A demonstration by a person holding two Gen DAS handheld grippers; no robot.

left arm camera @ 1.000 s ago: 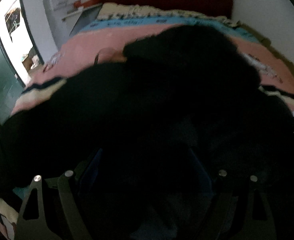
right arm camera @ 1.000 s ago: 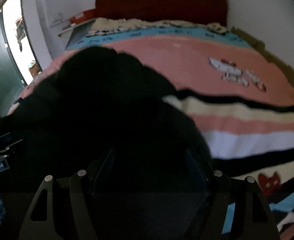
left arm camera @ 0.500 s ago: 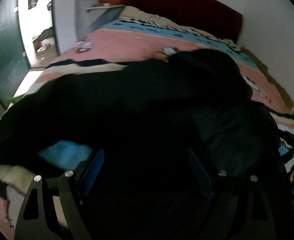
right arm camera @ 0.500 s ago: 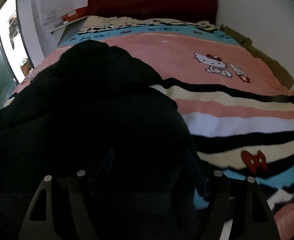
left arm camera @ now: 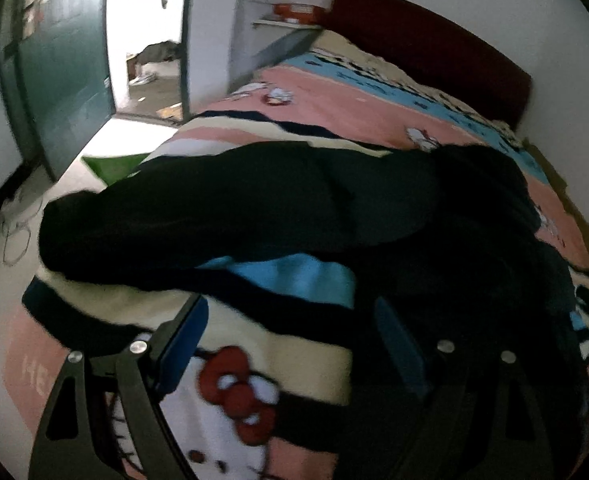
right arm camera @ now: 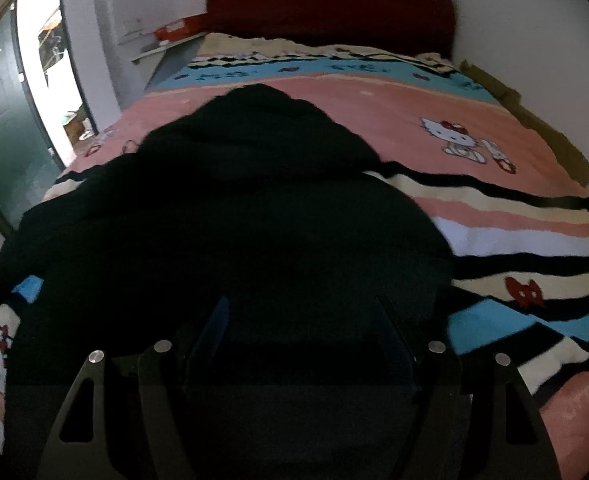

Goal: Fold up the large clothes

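Early fold step, judging by layout: garment spread out, sleeve laid sideways, nothing folded into a neat stack yet.

Left gripper (left arm camera: pixel 290 328), bottom centre of left wrist view: jaws wide, nothing pinched; its blue pads (left arm camera: pixel 184 344) sit over the Hello Kitty blanket (left arm camera: pixel 230 396), the right one dark against cloth. Just beyond, the black hooded jacket (left arm camera: pixel 374 216) fills mid-frame, its sleeve (left arm camera: pixel 142 232) running out to the left edge of the bed.

Right gripper (right arm camera: pixel 300 320), bottom centre of right wrist view: jaws look wide, hovering over or on the jacket body (right arm camera: pixel 230 248); too dark to tell contact. Hood (right arm camera: pixel 262 120) points to upper centre, toward the dark red headboard (right arm camera: pixel 330 8).

Next move likely calls for pinching the sleeve end and carrying it across the body, cloth kept flat.

Containers: none visible. Far upper left, green door (left arm camera: pixel 62 64) stands open.
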